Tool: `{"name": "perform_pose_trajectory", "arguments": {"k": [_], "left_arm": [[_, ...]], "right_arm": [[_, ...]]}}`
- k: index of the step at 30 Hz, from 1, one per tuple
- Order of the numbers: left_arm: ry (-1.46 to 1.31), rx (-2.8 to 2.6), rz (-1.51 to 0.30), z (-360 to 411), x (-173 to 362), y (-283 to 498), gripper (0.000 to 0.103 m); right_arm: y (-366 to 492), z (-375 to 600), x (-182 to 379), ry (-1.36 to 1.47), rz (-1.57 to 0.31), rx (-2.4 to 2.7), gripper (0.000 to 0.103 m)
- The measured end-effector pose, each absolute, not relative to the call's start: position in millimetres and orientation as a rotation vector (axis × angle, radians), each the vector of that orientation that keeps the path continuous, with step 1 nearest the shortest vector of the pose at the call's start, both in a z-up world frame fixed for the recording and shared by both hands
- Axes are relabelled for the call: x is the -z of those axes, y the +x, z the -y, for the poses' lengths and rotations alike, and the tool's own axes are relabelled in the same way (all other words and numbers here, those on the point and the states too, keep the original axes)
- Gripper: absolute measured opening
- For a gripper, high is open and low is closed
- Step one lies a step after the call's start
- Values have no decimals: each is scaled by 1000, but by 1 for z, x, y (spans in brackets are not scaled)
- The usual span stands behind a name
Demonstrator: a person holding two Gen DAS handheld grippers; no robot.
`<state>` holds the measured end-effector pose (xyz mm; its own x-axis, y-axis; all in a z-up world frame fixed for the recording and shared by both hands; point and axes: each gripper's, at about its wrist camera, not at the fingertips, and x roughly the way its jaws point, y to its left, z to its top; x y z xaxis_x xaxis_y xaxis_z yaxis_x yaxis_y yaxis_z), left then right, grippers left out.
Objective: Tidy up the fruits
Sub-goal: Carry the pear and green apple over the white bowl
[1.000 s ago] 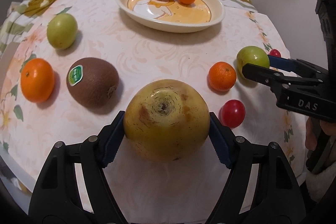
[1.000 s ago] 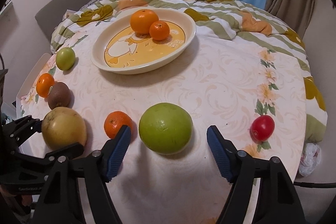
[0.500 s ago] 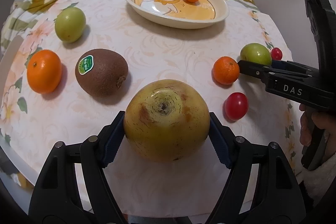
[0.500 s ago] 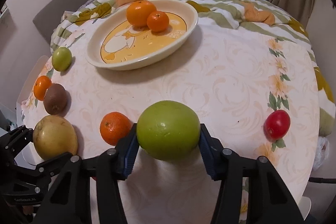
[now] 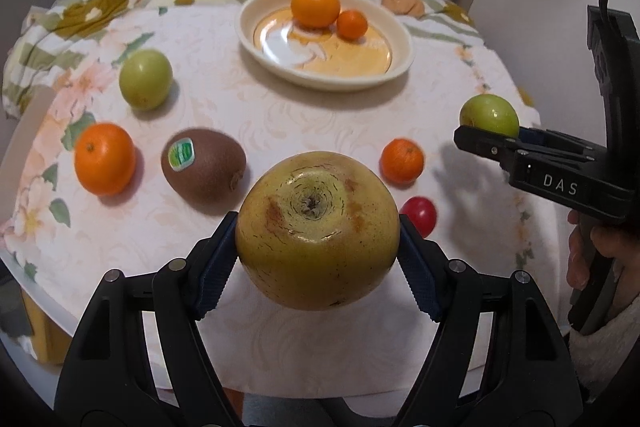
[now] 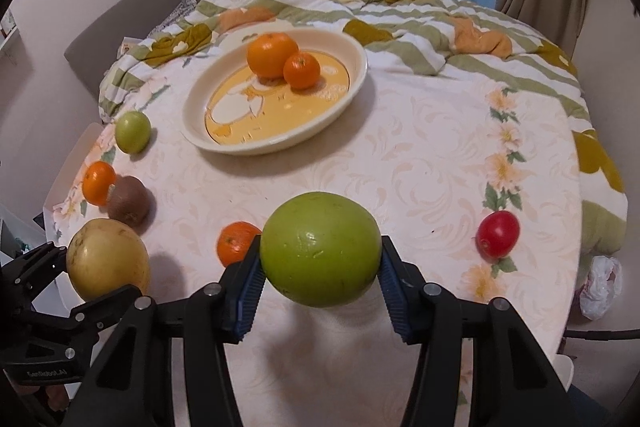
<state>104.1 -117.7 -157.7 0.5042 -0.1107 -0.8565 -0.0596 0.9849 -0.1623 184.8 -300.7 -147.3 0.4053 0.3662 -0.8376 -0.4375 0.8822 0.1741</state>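
My left gripper is shut on a large yellow pear-like fruit and holds it above the table; it also shows in the right wrist view. My right gripper is shut on a large green apple, lifted off the cloth; it shows at right in the left wrist view. A cream plate at the far middle holds a big orange and a small orange.
On the cloth lie a green fruit, an orange, a kiwi, a small orange and a red tomato. Another tomato lies at right. A striped blanket lies behind the plate.
My right gripper closed on the green apple and lifted it. My left gripper rose with the yellow fruit held.
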Motion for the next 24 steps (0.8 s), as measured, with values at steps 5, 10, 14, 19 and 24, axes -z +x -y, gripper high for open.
{"name": "perform_pose_trajectory", "arguments": {"k": [5, 10, 14, 19, 24], "left_arm": [[-167, 47, -989, 113, 124, 105, 82], [-155, 54, -936, 102, 96, 116, 82], [-142, 71, -910, 92, 83, 132, 82], [-113, 123, -913, 78, 78, 165, 82], [-77, 181, -921, 64, 79, 200, 82]], "right_arm": [[180, 300, 123, -63, -1004, -504, 49], [180, 296, 99, -52, -971, -491, 49], [183, 290, 87, -48, -950, -478, 49], [191, 283, 80, -20, -943, -438, 49], [204, 271, 78, 17, -951, -376, 49]]}}
